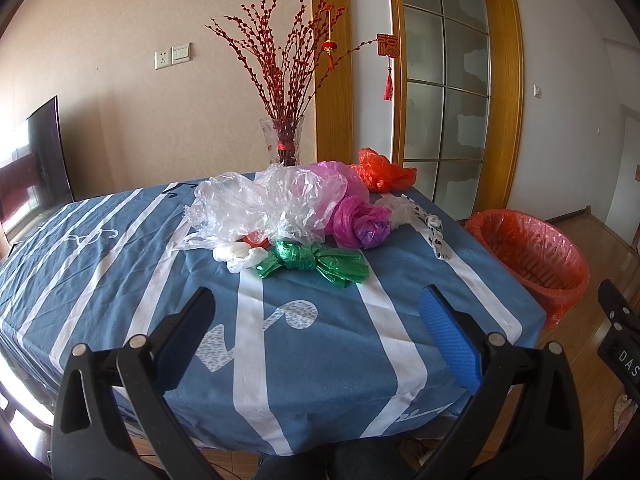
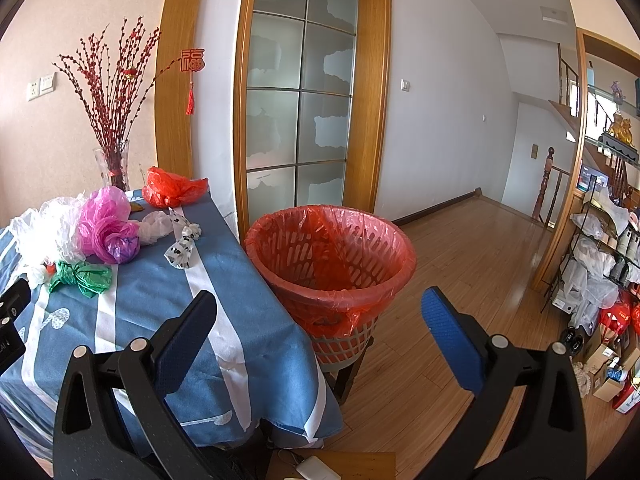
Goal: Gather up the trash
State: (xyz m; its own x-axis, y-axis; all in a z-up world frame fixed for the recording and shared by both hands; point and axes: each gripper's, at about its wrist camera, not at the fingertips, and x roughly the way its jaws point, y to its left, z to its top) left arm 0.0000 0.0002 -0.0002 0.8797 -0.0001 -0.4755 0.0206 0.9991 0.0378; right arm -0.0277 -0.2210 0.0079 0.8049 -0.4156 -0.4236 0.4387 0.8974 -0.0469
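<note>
Several crumpled plastic bags lie on the blue striped tablecloth (image 1: 120,248): a knotted green bag (image 1: 316,263), a clear bag (image 1: 260,204), a pink-purple bag (image 1: 358,220), an orange bag (image 1: 380,172), a small white bag (image 1: 236,254) and a spotted white bag (image 1: 434,228). My left gripper (image 1: 318,324) is open and empty, above the table's near side, short of the green bag. My right gripper (image 2: 320,328) is open and empty, in front of the bin (image 2: 332,256), a basket lined with a red bag. The green bag (image 2: 82,276) also shows in the right wrist view.
A glass vase of red branches (image 1: 284,136) stands at the table's far edge. The bin (image 1: 532,256) stands on a stool off the table's right edge. A glass door (image 2: 300,100) is behind it. Cluttered shelves (image 2: 604,248) line the right wall. A wooden floor (image 2: 460,248) extends right.
</note>
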